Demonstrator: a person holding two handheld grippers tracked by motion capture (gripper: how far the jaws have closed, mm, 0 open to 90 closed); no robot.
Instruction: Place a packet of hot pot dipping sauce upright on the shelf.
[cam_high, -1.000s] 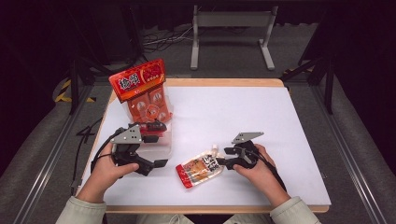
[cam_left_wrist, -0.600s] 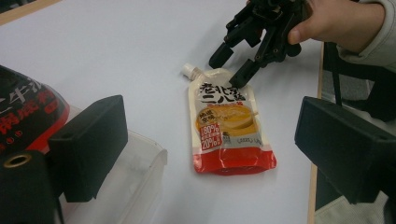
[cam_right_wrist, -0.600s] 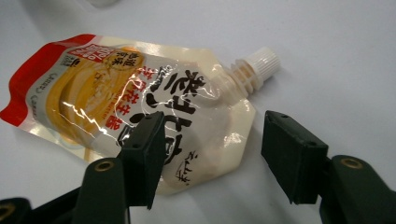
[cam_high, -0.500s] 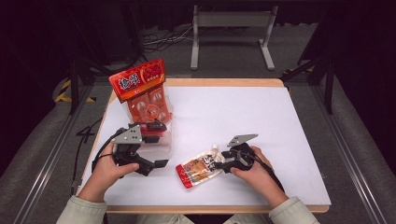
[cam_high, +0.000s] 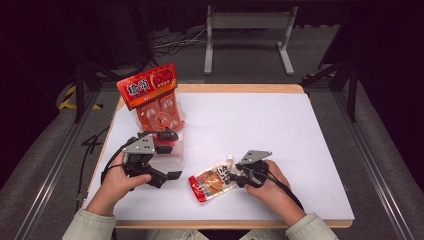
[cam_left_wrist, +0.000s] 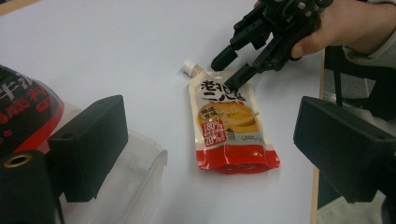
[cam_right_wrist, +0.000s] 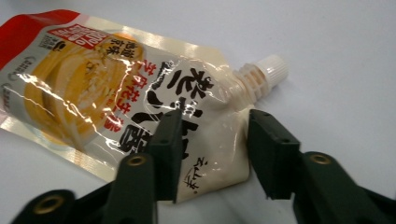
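A cream, orange and red spout pouch (cam_high: 212, 181) (cam_left_wrist: 229, 126) (cam_right_wrist: 107, 88) lies flat on the white table (cam_high: 280, 135), its white cap (cam_right_wrist: 268, 70) pointing away from the person. My right gripper (cam_high: 234, 174) (cam_left_wrist: 231, 65) (cam_right_wrist: 215, 140) is low at the pouch's spout end. Its jaws have just been closing, with the pouch's top corner between them: one finger (cam_right_wrist: 168, 144) lies over the print, the other stands at the edge below the spout. I see no firm pinch. My left gripper (cam_high: 166, 156) (cam_left_wrist: 217, 140) stands open, pointing at the pouch from the left with nothing between its jaws.
A clear plastic box (cam_high: 172, 150) (cam_left_wrist: 135, 177) sits by the left gripper. It holds a red snack pack (cam_high: 150, 92) that stands upright at the table's back left. The table's wooden edge (cam_high: 235, 224) runs just before the person's sleeves.
The right gripper's jaws have narrowed around the pouch's spout-end corner, and the right hand has shifted slightly. The left gripper and the pouch have stayed put.
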